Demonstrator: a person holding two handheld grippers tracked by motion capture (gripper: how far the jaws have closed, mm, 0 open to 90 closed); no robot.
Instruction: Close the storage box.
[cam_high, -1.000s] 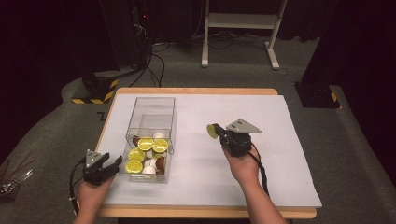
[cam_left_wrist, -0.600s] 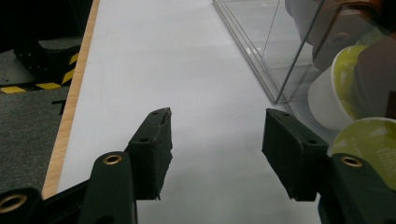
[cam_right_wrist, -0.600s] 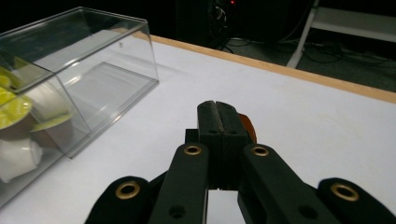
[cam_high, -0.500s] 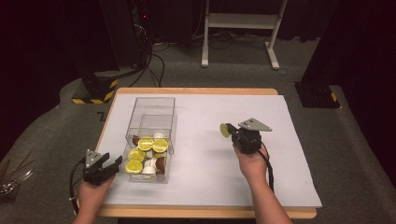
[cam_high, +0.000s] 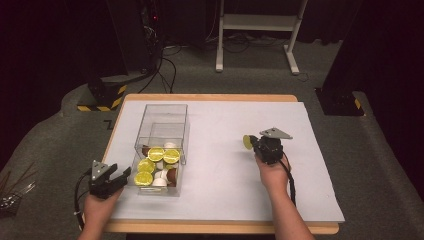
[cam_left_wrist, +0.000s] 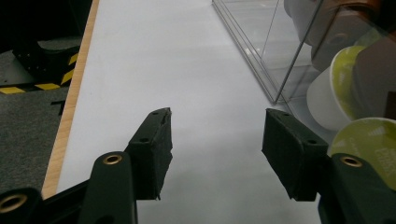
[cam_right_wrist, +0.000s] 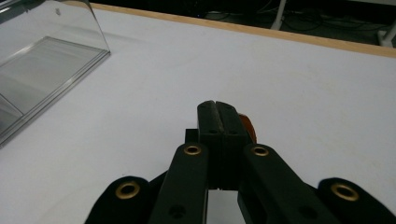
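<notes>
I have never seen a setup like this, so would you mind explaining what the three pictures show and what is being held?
No robot here: a person holds a two-jaw tool in each hand. The high view looks down from above the person's side of the white-covered table. The other two pictures come from cameras riding on the tools, looking along their black jaws.

On the table stands a clear plastic box, its near part holding small round capsules with yellow-green, white and brown faces.

The left hand-held gripper rests open beside the box, holding nothing. The right hand-held gripper is shut on the edge of a yellow-lidded capsule, carried over the table away from the box; its orange-brown side peeks out behind the closed jaws.
</notes>
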